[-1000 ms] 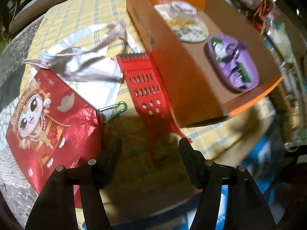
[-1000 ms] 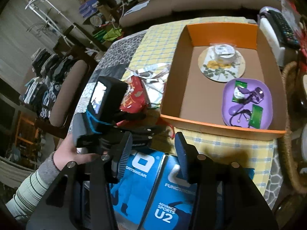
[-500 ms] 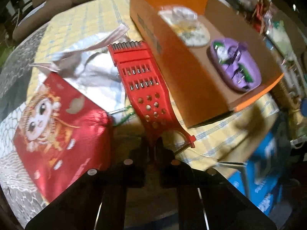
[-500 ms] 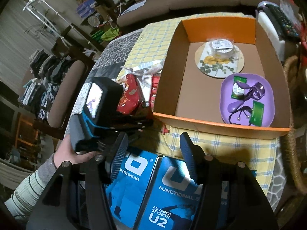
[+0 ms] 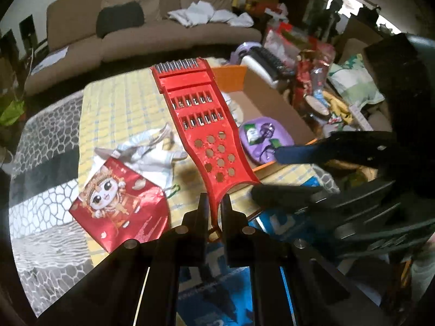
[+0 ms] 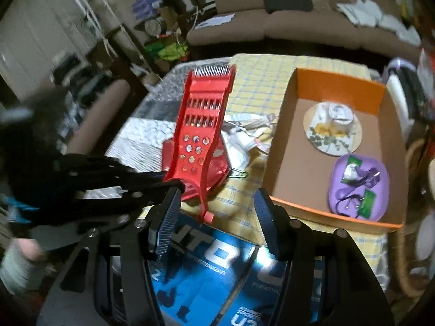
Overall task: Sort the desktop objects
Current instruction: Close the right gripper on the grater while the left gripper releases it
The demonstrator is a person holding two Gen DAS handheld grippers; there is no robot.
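My left gripper (image 5: pixel 214 209) is clamped on the grater (image 5: pixel 202 125) handle; its long axis runs straight ahead, comb end farthest and raised above the table (image 5: pixel 117 103). One grater: red, slotted rows, round holes (handle looped). Right gripper (image 6: pixel 214 209) parted, holding nothing.

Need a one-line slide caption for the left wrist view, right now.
Left gripper shut on the red grater by its handle, held above the yellow checked tablecloth beside the cardboard box.
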